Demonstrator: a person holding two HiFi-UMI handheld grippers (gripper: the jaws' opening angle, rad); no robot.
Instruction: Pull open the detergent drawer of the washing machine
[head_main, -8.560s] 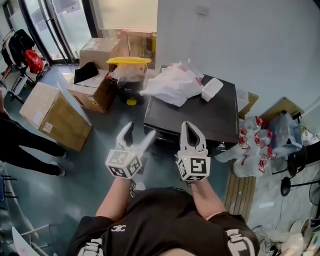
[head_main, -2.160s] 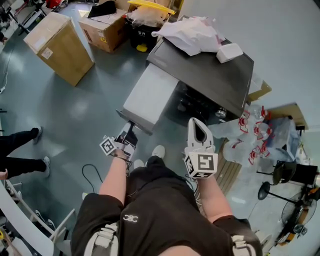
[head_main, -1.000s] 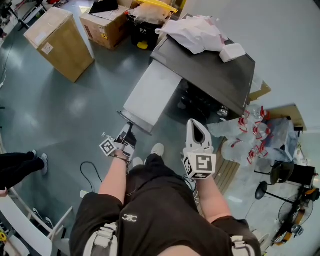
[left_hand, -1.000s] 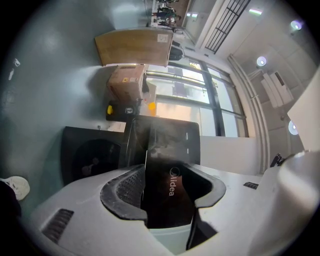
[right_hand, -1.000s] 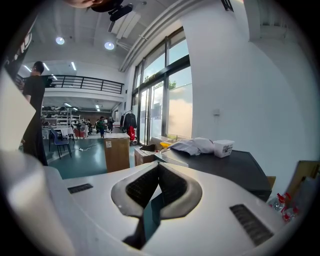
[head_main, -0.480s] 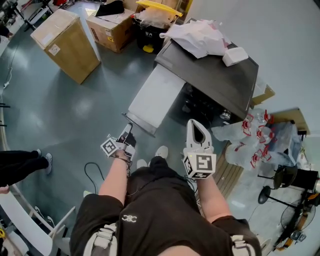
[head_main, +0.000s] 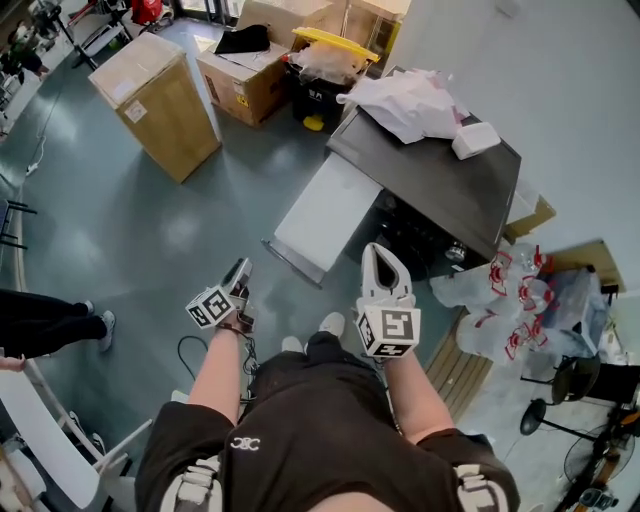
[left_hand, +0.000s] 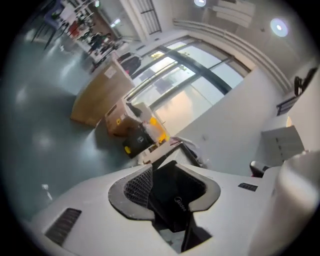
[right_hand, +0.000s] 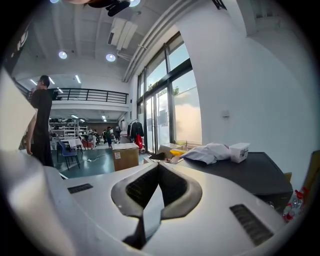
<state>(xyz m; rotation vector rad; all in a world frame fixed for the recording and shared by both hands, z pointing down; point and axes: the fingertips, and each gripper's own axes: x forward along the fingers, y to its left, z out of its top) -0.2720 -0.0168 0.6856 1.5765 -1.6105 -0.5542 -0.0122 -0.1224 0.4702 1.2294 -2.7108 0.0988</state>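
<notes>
Nearest, the left claw (head_main: 241, 268) hangs over the floor (head_main: 150, 230) just left of the near end of the detergent drawer (head_main: 325, 210), apart from it. Its jaws are closing with nothing between them, while the right claw (head_main: 376, 252), jaws together and empty, is held to the right of that same end. The white drawer stands pulled out toward the person from the near left side of the dark washing machine (head_main: 440, 190). Farther on, a crumpled white bag (head_main: 410, 100) and a small white box (head_main: 476, 140) lie on the machine's top, and cardboard boxes (head_main: 158, 95) stand on the floor at far left.
</notes>
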